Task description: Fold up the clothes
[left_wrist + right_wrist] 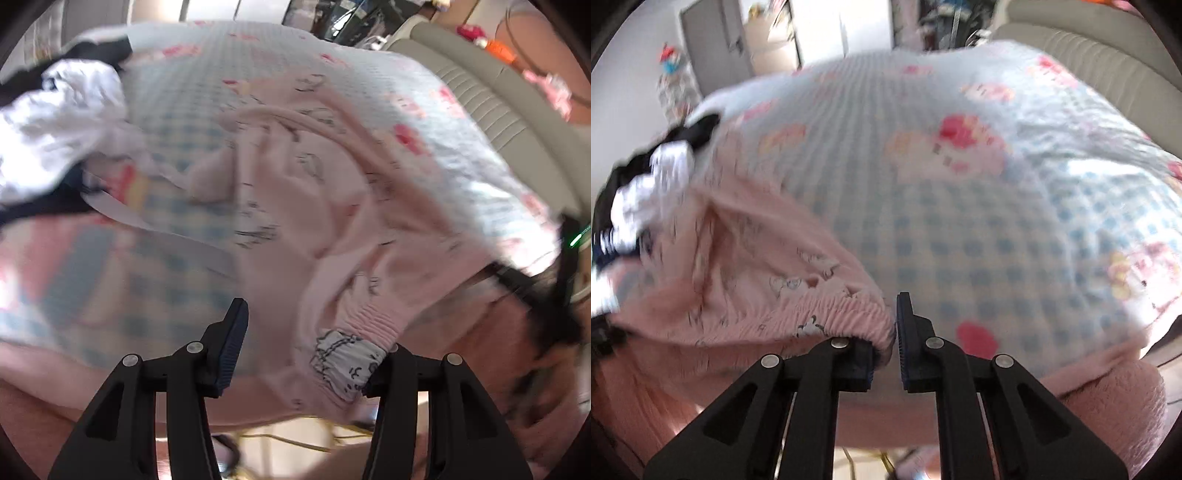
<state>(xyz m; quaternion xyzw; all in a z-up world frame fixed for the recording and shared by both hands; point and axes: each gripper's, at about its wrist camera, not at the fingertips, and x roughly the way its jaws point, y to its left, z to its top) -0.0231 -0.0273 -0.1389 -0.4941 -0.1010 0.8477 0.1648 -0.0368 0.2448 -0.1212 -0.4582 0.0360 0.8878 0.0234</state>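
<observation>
A pale pink printed garment (295, 206) with an elastic waistband lies spread on a bed with a blue checked cartoon quilt (207, 74). My left gripper (306, 354) is open; the waistband's white label patch (343, 365) lies against its right finger, the left finger (229, 343) is free. In the right wrist view the same garment (738, 258) lies at the left. My right gripper (886, 343) is nearly closed with the waistband end (879, 325) between its fingers.
A heap of white and black clothes (55, 129) lies at the quilt's far left, also in the right wrist view (646, 184). A beige padded headboard (480, 103) runs along the right. A pink fleece blanket (1108, 398) hangs at the near edge.
</observation>
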